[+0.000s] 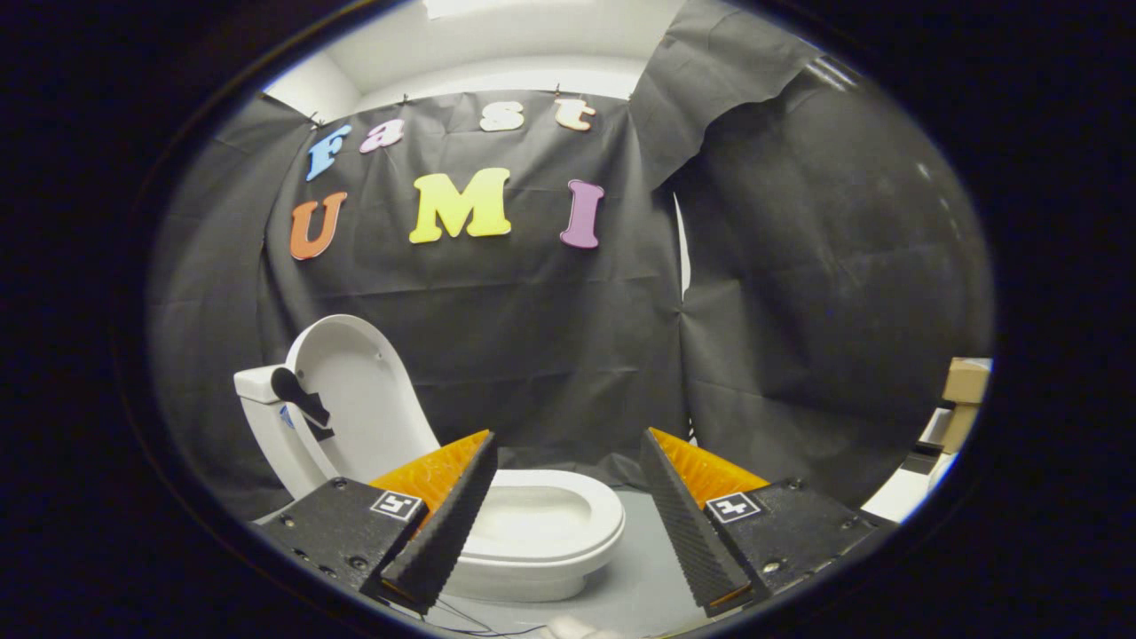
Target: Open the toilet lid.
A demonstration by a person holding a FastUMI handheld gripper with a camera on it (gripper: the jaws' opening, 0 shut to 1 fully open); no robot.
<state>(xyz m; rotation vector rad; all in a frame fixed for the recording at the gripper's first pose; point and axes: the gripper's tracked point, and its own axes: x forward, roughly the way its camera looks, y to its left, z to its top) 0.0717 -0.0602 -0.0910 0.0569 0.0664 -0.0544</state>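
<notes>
A small white toilet [532, 532] stands on the grey floor, just ahead of my left finger. Its lid [364, 408] is raised, leaning back against the white tank [262, 386], and the seat ring and bowl lie uncovered. A dark lever [297, 395] sticks out at the tank's side beside the lid. My gripper [568, 448] stands open, with a wide gap between the fingertips and nothing held. The left finger [444, 532] overlaps the near edge of the bowl; the right finger [688, 524] is off to the toilet's right over bare floor.
Black cloth walls close in the booth behind and to the right of the toilet. Cardboard boxes [963, 399] sit past the cloth's right end. A thin cable [479, 621] and a small white object [572, 628] lie on the grey floor [639, 577] near the fingers.
</notes>
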